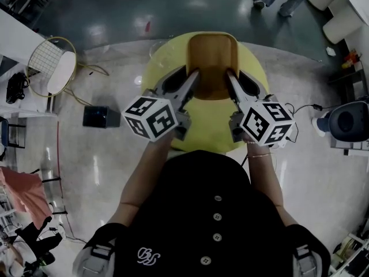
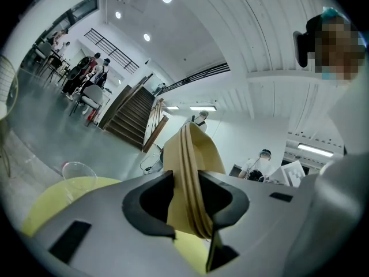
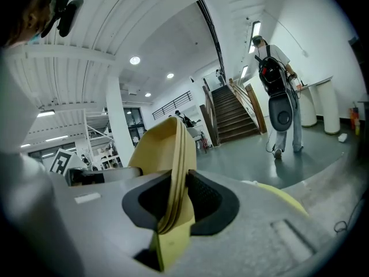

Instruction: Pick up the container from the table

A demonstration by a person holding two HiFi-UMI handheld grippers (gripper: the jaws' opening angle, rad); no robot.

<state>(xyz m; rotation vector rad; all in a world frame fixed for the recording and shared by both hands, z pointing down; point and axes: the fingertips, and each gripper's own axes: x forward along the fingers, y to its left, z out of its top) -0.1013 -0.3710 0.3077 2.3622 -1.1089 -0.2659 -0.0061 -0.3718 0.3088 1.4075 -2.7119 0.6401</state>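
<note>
Pinching opposite rims of the container [image 1: 212,62], left gripper [image 1: 194,75] and right gripper [image 1: 230,75] could have buckled its thin wall and dropped it.

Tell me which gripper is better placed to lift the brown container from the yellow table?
Neither alone. The left gripper is shut on the left wall of the container, and the right gripper is shut on its right wall. Both should probably lift together.

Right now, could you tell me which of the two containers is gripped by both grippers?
The brown container, pinched on opposite rims by the left gripper and right gripper; the clear bowl rests on the yellow table.
</note>
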